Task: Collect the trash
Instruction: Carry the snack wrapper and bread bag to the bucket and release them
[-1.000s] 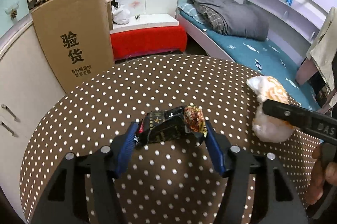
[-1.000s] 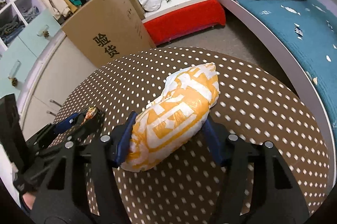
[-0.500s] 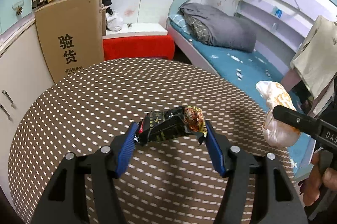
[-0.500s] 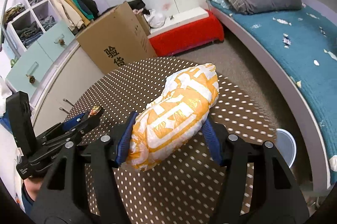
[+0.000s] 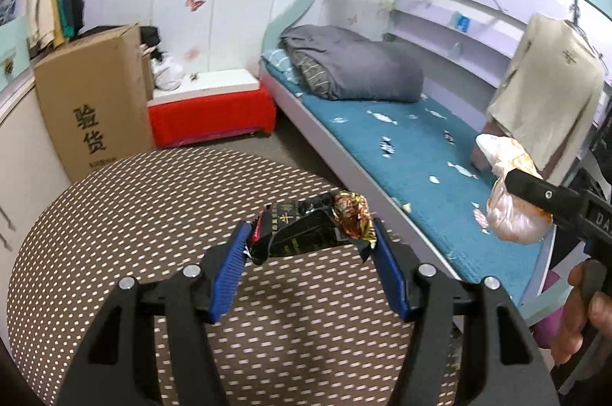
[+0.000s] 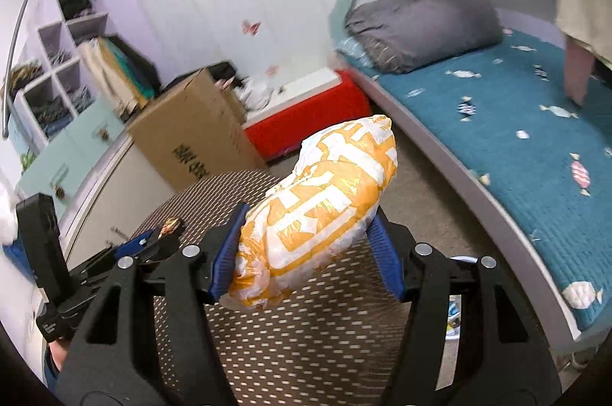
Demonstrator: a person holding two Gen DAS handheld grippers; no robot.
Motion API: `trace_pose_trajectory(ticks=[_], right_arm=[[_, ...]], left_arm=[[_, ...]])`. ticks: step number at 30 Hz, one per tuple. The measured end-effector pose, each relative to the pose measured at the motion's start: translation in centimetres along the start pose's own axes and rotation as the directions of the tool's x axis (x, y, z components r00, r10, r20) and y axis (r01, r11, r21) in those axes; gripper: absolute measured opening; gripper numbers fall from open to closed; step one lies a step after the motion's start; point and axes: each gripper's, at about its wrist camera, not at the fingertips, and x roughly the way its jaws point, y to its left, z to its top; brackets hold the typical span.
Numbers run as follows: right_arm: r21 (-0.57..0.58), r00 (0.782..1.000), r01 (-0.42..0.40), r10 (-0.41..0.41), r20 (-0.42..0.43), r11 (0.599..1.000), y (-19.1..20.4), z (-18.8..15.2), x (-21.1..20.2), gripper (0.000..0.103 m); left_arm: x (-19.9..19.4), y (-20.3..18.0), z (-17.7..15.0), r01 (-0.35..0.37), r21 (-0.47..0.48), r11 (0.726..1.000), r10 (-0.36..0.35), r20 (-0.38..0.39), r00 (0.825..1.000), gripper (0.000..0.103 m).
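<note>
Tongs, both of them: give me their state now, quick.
Left tongs: closed on the black snack wrapper, held above the dotted table.
Right tongs: closed on the orange-and-white bag.

left wrist view: looks forward and downward along the left gripper (image 5: 310,245), close over the dotted round table (image 5: 126,215), facing the bed (image 5: 413,146), the cardboard box (image 5: 95,100) and the red bench (image 5: 210,115); the right gripper (image 5: 543,195) enters at the right edge. right wrist view: same forward, downward aim along the right gripper (image 6: 306,237), near the table (image 6: 306,341) edge, facing the same bed (image 6: 516,138), box (image 6: 191,134) and bench (image 6: 306,115); the left gripper (image 6: 153,241) shows at lower left. both views share table, box, bench, bed and butterfly wall
</note>
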Motion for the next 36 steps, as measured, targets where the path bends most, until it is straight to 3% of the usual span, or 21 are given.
trace_pose_trajectory(ticks=[12,17,22,30,36], right_arm=[[0.120,0.992,0.112,-0.119,0.052,0.986,-9.4,0.9,-3.6,0.061],[0.174,0.986,0.161,-0.166,0.017,0.972,-13.2,-0.1,-3.0,0.061],[0.243,0.977,0.211,-0.200,-0.072,0.947,-17.8,-1.9,-0.4,0.062],[0.326,0.961,0.249,-0.193,-0.197,0.912,-23.3,-4.8,4.5,0.062],[0.396,0.948,0.268,-0.167,-0.272,0.878,-26.5,-7.0,8.4,0.063]], left_arm=[[2.1,-9.2,1.1,0.102,0.101,0.990,-0.102,-0.004,0.995,0.062],[4.0,-13.3,0.6,0.137,0.150,0.979,-0.132,-0.043,0.990,0.062],[7.8,-16.9,-0.1,0.172,0.184,0.968,-0.151,-0.121,0.981,0.062],[16.8,-22.6,-2.6,0.196,0.303,0.932,-0.094,-0.322,0.942,0.062],[21.9,-24.7,-4.2,0.172,0.373,0.912,-0.007,-0.405,0.914,0.062]])
